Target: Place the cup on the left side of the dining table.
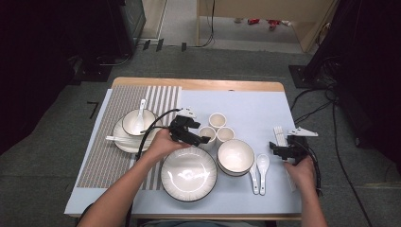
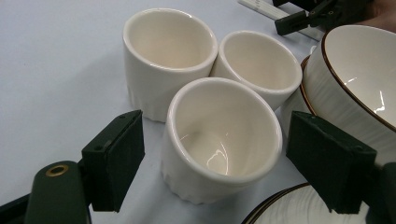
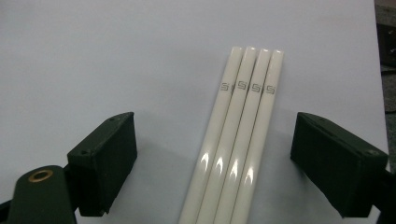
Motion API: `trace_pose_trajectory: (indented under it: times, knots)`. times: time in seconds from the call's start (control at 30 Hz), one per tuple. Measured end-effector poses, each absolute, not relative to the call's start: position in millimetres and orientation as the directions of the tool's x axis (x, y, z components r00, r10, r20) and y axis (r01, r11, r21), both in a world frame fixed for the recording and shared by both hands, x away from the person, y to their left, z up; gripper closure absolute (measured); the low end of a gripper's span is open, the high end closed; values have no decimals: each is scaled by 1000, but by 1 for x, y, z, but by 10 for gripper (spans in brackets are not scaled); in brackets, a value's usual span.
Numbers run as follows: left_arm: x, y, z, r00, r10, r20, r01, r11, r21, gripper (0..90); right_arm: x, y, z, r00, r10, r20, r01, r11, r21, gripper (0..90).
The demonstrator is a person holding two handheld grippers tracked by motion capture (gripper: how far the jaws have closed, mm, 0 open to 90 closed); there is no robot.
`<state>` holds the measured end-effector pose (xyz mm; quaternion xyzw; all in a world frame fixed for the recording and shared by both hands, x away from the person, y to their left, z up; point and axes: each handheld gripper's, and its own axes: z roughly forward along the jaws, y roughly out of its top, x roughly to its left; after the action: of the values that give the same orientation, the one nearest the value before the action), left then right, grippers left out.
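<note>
The left claw (image 2: 212,163) stands apart around a glossy cream ribbed cup (image 2: 222,140), not pressing it. The cup touches two matching cups (image 2: 168,60). The right claw (image 3: 224,163) gapes over four white chopsticks (image 3: 238,140).

Grey carpet floor (image 1: 42,156), wooden table (image 1: 198,84), black cables (image 1: 326,106), dark surroundings

- Wooden table (image 1: 198,84), pale blue cloth (image 1: 246,106) over it.
- Striped mat (image 1: 113,161) at 9 o'clock.
- Large plate (image 1: 188,174) at 6.
- Three cups (image 1: 216,128) at centre.
- Bowl (image 1: 235,156), two spoons (image 1: 259,171) toward 5.
- Chopsticks (image 3: 236,140) at 3.
</note>
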<state>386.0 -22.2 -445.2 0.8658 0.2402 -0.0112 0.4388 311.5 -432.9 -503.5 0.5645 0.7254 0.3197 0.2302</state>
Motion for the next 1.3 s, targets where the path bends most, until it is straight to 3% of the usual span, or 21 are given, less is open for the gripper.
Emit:
trace_pose_trajectory:
  times: [1.3]
  knots:
    - [378, -40, -459, 894, 424, -146, 390, -575, 719, 222, 312, -433, -503, -256, 966, 27, 672, 158, 723, 141]
